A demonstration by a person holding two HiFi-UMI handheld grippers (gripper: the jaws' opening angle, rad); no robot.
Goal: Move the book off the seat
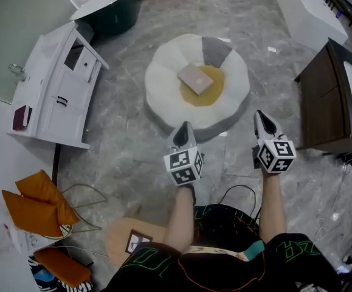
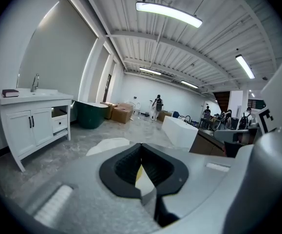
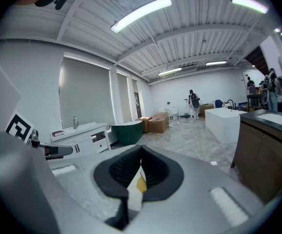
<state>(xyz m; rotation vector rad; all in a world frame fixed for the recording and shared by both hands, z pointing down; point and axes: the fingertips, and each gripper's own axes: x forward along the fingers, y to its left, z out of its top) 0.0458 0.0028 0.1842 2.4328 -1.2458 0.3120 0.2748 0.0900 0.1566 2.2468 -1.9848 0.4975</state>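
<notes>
A pinkish book [image 1: 195, 78] lies flat on the yellow middle of a round white seat [image 1: 163, 78] with one grey segment, on the marble floor. My left gripper [image 1: 185, 128] is shut and empty, its tip just short of the seat's near rim. My right gripper [image 1: 262, 118] is also shut and empty, to the right of the seat and clear of it. In the left gripper view the jaws [image 2: 141, 148] meet, with a strip of the white and yellow seat [image 2: 108, 145] showing beyond them. The right gripper view shows its jaws [image 3: 141, 151] closed the same way.
A white vanity cabinet [image 1: 60, 90] stands at the left, with a dark green tub [image 1: 112, 16] behind it. A dark wooden cabinet [image 1: 329, 96] is close on the right, a white tub [image 1: 306, 10] beyond it. Cables [image 1: 239, 190] and orange cushions [image 1: 36, 204] lie near my feet.
</notes>
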